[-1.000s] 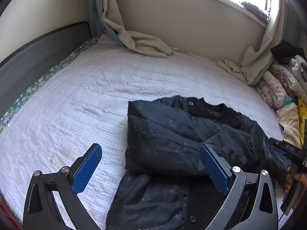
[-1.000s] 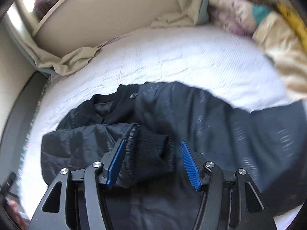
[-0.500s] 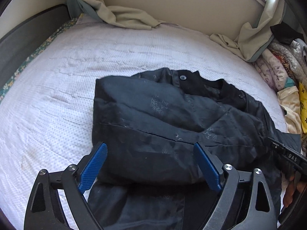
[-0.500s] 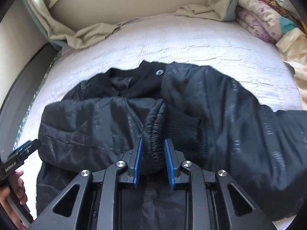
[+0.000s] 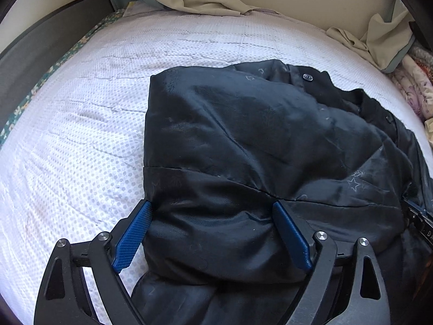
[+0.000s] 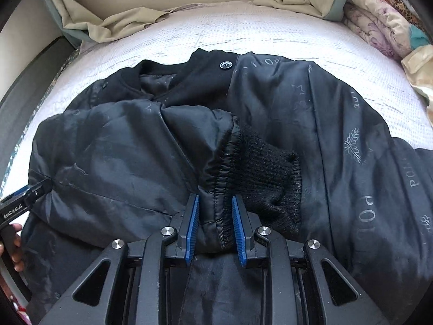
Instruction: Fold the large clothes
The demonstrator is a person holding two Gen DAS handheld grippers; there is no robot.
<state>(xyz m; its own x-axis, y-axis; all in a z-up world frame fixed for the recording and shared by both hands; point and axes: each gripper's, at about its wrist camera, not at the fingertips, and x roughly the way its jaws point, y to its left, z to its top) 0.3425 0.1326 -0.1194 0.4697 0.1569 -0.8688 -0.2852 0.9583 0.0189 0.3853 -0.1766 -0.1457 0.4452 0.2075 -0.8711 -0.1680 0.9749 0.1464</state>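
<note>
Pinching the sleeve point(image 6: 216, 168) of the black jacket point(image 5: 257, 135), the right gripper point(image 6: 215, 216) folds while the wide-open left gripper point(image 5: 213, 233) must grab next.

The jacket point(image 5: 257, 140) runs off the left wrist view at 6 o'clock and 3 o'clock, so its hem and far side go unseen, and the bed point(image 5: 81, 135) under it is covered. In the right wrist view the sleeve point(image 6: 216, 211) passes behind the right gripper point(image 6: 215, 211) frame at 6 o'clock. The left gripper point(image 6: 24, 197) is cut off at 9 o'clock, with only 2 or 3 fingers point(image 6: 16, 254) of the hand showing. Pale lettering point(image 6: 369, 211) on the lining at 3 o'clock is partly folded away.
</note>
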